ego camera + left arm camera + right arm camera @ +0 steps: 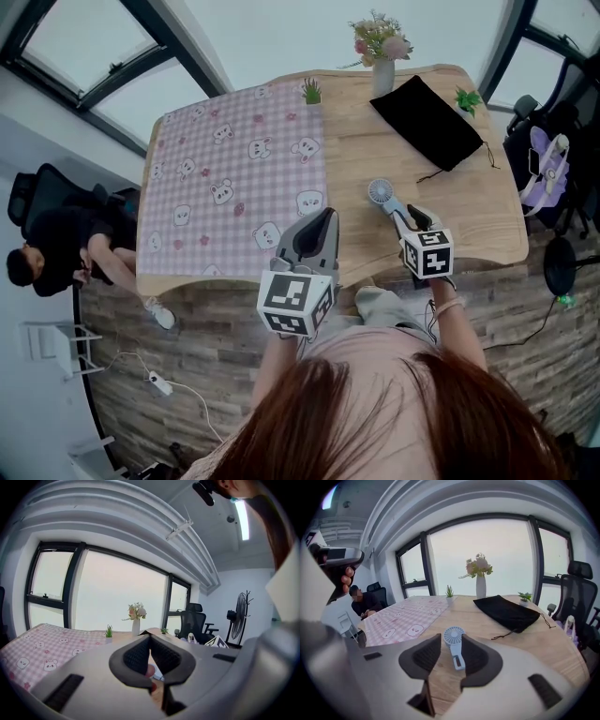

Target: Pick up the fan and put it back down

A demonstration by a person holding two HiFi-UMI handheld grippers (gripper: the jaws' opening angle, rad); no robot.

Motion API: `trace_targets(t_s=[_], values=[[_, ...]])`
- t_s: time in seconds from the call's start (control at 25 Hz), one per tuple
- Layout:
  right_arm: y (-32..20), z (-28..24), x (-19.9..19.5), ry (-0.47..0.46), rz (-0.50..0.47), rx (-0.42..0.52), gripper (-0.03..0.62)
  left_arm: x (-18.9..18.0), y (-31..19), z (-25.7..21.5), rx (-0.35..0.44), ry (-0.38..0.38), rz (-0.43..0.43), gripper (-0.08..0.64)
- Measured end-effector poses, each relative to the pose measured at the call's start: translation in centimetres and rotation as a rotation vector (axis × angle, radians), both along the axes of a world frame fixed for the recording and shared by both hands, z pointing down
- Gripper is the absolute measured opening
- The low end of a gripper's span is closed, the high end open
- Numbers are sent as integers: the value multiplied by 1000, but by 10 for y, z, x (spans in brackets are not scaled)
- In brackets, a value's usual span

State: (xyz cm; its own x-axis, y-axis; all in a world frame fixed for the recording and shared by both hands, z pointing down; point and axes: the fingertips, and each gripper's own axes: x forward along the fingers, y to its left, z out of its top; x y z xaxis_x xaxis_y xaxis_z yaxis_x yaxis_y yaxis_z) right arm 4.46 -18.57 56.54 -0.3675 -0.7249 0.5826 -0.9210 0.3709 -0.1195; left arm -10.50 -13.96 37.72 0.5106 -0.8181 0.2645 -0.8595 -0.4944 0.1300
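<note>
Loosely, fan (457, 657) btwn right gripper (451, 639) jaws, bare wood tabletop (520, 644) all round

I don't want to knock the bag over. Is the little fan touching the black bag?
Apart. The right gripper view shows bare wooden tabletop between the blue handheld fan and the black drawstring bag, cord included.

I count two tongs: the left tongs (325, 221) and the right tongs (407, 217). One fan (381, 193) lies just ahead of the right tongs. Farther ahead of them I see one black bag (428, 122), one vase (382, 73) of flowers and two potted plants (311, 91), the second plant (467, 99) beside the bag. One checked cloth (234, 178) lies ahead of the left tongs. There is one table (487, 220), and one person (56, 248) sits far left of the left tongs.
</note>
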Motion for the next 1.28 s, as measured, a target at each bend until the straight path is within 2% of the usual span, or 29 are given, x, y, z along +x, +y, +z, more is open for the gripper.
trace_targets(t_s=[0.28,0.88,1.28], values=[[16,-30,1,-11,35,79,86,-1,18,-5,21,7,11,14],[57,-80,-6,-42,80,183,13,-12,60,-16,62,9,30,14],[86,-115,-9,-32,107,287,0,-18,88,-24,96,10,55,14]])
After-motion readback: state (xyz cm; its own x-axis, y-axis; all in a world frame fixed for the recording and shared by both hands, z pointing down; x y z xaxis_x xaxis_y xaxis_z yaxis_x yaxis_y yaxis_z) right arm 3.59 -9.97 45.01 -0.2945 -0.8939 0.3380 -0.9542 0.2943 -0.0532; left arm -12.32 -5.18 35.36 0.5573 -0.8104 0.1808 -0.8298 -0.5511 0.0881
